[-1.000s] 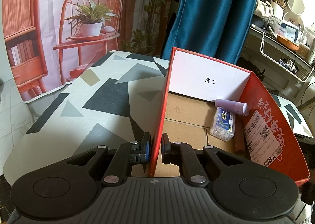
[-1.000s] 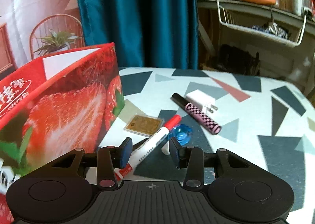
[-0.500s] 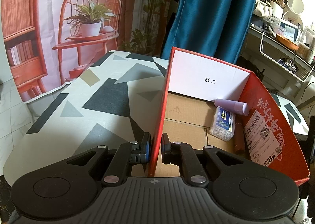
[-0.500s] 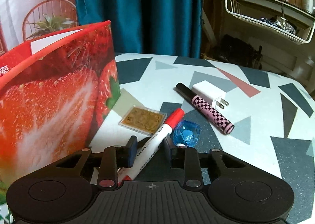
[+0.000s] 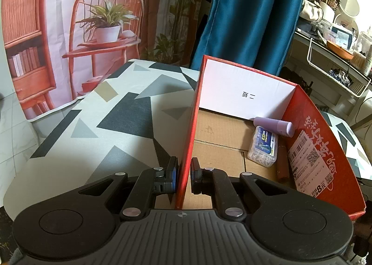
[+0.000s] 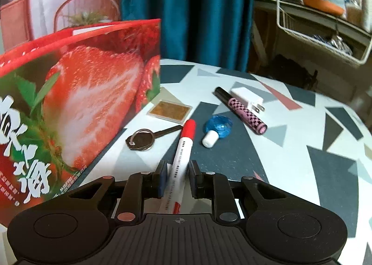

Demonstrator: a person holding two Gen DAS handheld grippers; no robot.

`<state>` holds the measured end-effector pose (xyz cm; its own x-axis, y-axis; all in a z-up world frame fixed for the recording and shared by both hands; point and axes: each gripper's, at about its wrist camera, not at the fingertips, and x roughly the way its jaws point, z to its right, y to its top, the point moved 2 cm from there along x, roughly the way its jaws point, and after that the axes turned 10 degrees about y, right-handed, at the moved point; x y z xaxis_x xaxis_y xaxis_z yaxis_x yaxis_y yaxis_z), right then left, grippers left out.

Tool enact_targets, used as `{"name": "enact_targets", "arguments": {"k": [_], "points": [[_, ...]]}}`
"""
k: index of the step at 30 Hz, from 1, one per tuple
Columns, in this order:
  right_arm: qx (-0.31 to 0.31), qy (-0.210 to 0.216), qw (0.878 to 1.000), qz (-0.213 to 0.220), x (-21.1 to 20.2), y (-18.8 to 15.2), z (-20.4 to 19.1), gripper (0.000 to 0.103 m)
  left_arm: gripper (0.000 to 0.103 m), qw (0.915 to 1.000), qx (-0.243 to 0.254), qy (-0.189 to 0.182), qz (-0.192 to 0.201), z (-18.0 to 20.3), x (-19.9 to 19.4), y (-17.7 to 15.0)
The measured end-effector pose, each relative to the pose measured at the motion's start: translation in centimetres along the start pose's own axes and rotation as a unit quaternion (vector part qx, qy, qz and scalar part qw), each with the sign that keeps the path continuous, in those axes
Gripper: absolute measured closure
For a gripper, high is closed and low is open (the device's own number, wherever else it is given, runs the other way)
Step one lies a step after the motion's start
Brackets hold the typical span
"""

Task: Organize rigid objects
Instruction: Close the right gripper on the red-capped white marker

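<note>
— The left gripper (image 5: 183,175)?
— It pinches the red box (image 5: 325,148) wall.
— And the right gripper (image 6: 178,177)?
— It clamps the marker (image 6: 180,162) (red cap pointing away, long axis along the fingers), lifted over the table (image 6: 290,148).

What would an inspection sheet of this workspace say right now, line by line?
Surface: table with geometric-patterned cloth.
Job's things: red-capped marker, key, checkered tube, white charger plug, blue gem-shaped item, gold card case; strawberry box holds lilac tube, floss-pick case.
Clutter: nothing seen.
Grippers: left gripper clamps box wall; right gripper around marker.
Cables: nothing seen.
Surroundings: teal curtain, cluttered shelf.
</note>
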<state>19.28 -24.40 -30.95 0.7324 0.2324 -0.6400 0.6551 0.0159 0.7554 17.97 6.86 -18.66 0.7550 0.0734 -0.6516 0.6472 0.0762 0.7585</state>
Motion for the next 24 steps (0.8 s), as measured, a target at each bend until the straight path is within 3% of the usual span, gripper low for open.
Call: {"name": "enact_targets", "arguments": {"k": [9,17,24], "points": [[0.004,-0.021,1.000,0.002,0.1,0.1,0.1,0.086,0.091,1.0000,0.000,0.000,0.000,0.1,0.0,0.0],[0.024,-0.046,0.998,-0.021,1.4,1.6,0.4,0.085,0.091,1.0000,0.001,0.001,0.001,0.3,-0.1,0.0],[0.023,-0.060,0.998,0.004,1.5,0.9,0.3,0.085,0.091,1.0000,0.004,0.003,0.002,0.4,0.0,0.0]]}}
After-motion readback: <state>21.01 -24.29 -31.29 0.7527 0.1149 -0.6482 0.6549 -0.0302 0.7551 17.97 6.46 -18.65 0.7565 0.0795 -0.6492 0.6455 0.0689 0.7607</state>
